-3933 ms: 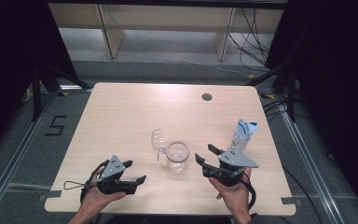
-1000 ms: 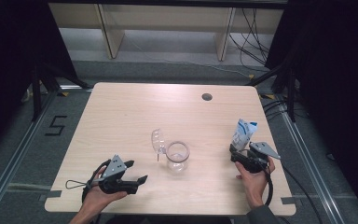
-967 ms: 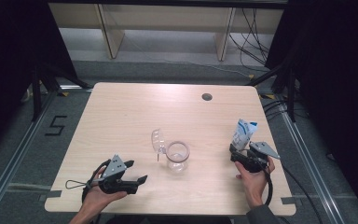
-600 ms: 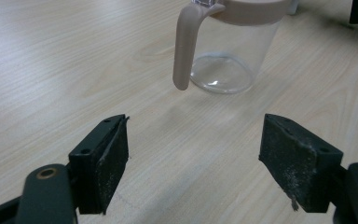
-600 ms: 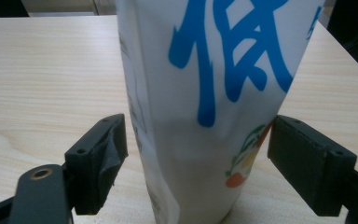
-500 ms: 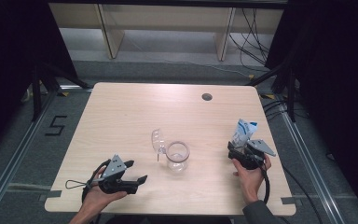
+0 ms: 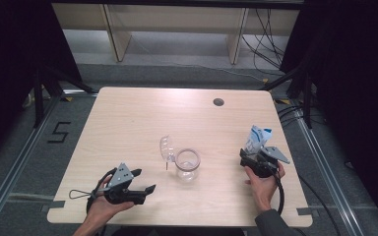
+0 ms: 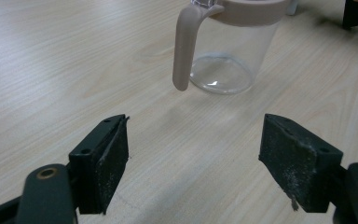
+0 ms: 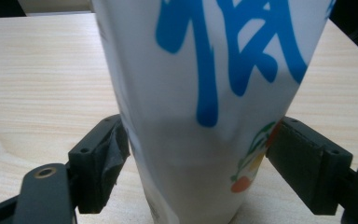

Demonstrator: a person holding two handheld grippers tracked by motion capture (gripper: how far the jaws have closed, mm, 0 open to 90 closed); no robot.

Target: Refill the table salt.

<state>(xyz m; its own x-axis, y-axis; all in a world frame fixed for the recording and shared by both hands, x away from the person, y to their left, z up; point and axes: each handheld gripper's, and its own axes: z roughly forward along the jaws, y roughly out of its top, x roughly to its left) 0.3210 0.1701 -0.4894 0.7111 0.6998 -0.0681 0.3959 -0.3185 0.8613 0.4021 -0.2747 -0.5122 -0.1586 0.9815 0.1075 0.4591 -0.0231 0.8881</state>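
Pouch [image 9: 209,93]: upright on table [image 7: 128,123], well right of clear jug [image 7: 187,165]. Right gripper [image 9: 200,158]: jaws spread, flanking pouch base, not yet clamped. Left gripper [image 8: 193,158]: jaws apart, empty, near jug. Step: grasping pouch. Next: squeeze gently, lift.

tabletop [image 7: 128,123]: pale wood grain, matt | jug [image 8: 233,46]: clear glossy plastic w/ beige matt rim | pouch [image 9: 205,93]: smooth printed paper | my fingers [image 8: 103,163]: black, rough pads

surface [image 7: 128,123]: light wood-grain top, rounded corners, dark round grommet hole [image 7: 218,102] near far edge
centre: clear pitcher [image 7: 187,164], beige rim and handle, upright
right edge: white-and-blue carton [image 7: 257,137], standing
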